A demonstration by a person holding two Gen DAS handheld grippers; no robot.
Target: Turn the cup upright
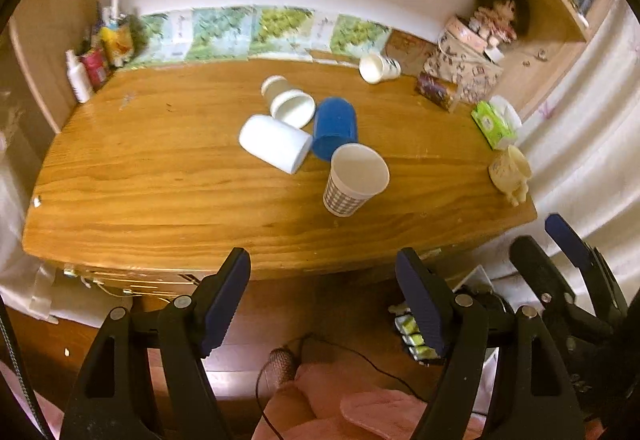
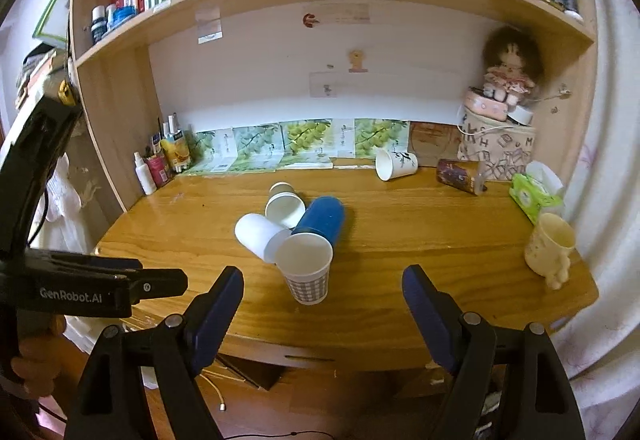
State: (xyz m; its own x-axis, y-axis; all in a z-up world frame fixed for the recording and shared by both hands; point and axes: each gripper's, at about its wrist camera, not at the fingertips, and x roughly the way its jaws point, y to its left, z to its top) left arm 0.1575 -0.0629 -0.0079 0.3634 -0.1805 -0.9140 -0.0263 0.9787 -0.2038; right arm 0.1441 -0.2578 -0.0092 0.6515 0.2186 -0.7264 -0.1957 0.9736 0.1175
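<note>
Holding both claws, left (image 1: 323, 298) and right (image 2: 323, 314), wide open and empty off the desk (image 2: 420, 240) edge; I'm eyeing the blue cup (image 2: 322, 220) lying mid-desk: probably light, stiff plastic, slippery, so pinch across its wall.

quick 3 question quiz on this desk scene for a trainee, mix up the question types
1. True or false: the checked paper cup stands upright on the desk.
2. Multiple choice: the blue cup is (a) upright, (b) lying on its side, (c) held between fingers.
3. Fill in: the left gripper and the right gripper are both ____ and hold nothing.

Key
1. True; its open mouth faces up.
2. b; it lies among the white cup and the grey-banded cup, both also on their sides.
3. Open; both hang short of the desk's near edge.
</note>
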